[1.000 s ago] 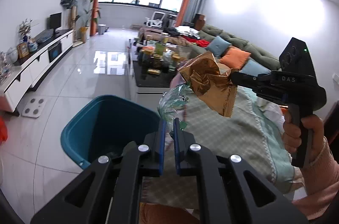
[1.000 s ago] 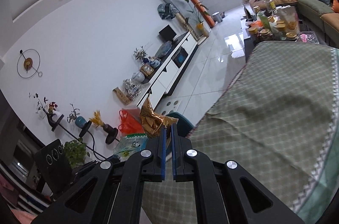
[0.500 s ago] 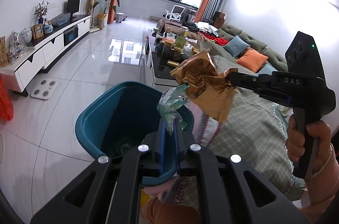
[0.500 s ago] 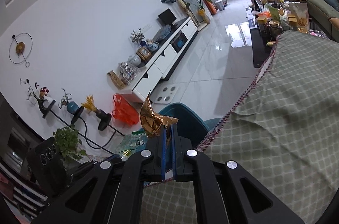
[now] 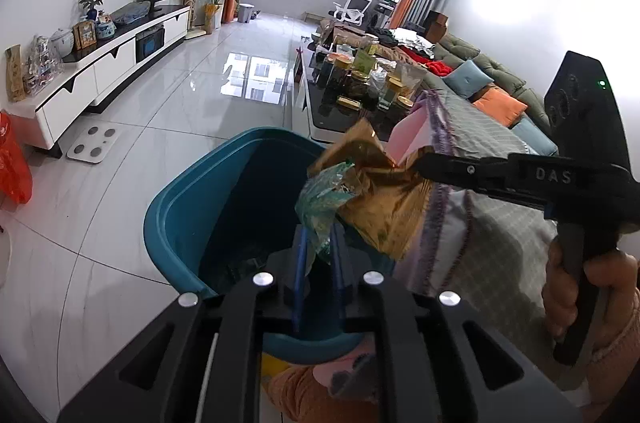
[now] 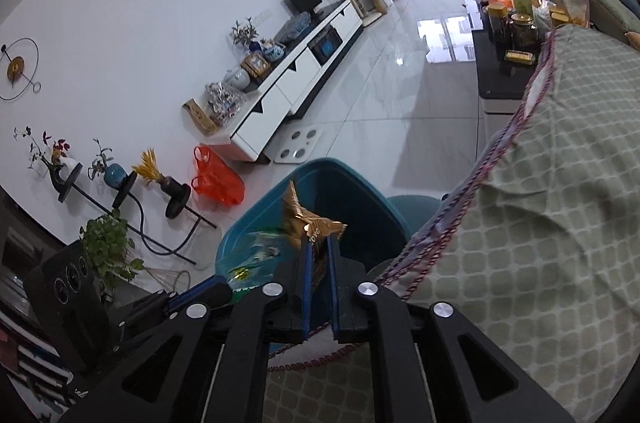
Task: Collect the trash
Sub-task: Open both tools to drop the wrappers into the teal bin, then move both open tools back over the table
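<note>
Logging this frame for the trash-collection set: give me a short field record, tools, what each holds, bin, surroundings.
left tool: shut on green wrapper, above the bin opening
right tool: shut on gold wrapper, also over the bin
wrappers: touching or overlapping in the left wrist view; neither released yet
bin: teal, open top, on the tiled floor beside the checked cloth
bin contents: dark, cannot tell
nearby: white scale on the floor, orange bag by the TV cabinet

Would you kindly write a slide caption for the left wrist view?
Left tool and right tool hold a green wrapper and gold wrapper over the teal bin.
</note>
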`<state>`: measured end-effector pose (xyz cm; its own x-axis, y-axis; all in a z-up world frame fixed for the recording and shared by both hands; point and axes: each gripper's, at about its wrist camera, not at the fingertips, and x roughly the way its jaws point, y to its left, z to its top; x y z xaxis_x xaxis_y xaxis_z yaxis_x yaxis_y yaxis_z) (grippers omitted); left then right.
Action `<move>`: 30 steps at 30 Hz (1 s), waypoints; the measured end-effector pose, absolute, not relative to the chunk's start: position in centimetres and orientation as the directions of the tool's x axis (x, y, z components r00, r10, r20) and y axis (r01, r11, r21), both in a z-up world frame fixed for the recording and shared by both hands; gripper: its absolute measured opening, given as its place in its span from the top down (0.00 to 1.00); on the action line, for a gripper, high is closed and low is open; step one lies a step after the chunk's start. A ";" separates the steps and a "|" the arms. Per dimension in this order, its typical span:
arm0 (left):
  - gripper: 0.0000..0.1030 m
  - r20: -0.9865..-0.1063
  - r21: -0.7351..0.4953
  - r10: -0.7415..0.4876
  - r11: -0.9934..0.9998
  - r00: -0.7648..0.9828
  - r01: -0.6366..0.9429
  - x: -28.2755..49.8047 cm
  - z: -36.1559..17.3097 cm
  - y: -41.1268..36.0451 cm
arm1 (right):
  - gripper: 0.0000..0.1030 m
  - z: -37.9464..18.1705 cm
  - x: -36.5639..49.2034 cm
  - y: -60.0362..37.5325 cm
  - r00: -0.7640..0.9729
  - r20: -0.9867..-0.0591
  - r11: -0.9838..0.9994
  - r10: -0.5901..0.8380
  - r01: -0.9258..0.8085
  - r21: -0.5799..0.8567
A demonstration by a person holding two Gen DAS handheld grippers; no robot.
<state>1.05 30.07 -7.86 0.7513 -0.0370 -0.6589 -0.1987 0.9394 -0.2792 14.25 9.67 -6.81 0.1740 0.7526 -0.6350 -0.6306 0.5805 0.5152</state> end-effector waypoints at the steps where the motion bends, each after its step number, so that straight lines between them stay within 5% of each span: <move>1: 0.82 -0.664 -0.277 -0.029 0.938 0.747 -0.209 1.3 -8.1 30.2 | 0.80 -6.9 14.3 9.7 0.169 -0.637 0.579 0.752 -0.631 0.517; 9: 0.74 -0.682 -0.281 -0.011 0.927 0.732 -0.249 2.1 -9.1 30.7 | 0.78 -6.8 13.8 8.9 0.159 -0.631 0.566 0.759 -0.640 0.520; 16: 0.65 -0.611 -0.213 -0.014 0.966 0.791 -0.147 0.7 -6.4 27.4 | 0.69 -4.4 11.5 5.1 0.219 -0.596 0.549 0.773 -0.702 0.454; 21: 0.58 -0.545 -0.210 -0.092 0.977 0.833 -0.029 -0.1 -4.4 24.0 | 0.61 -2.6 9.4 0.8 0.313 -0.569 0.582 0.761 -0.718 0.382; 30: 0.57 -0.522 -0.197 -0.271 0.961 0.809 0.195 0.4 -3.6 16.4 | 0.61 -0.5 7.1 -8.6 0.480 -0.499 0.675 0.722 -0.647 0.354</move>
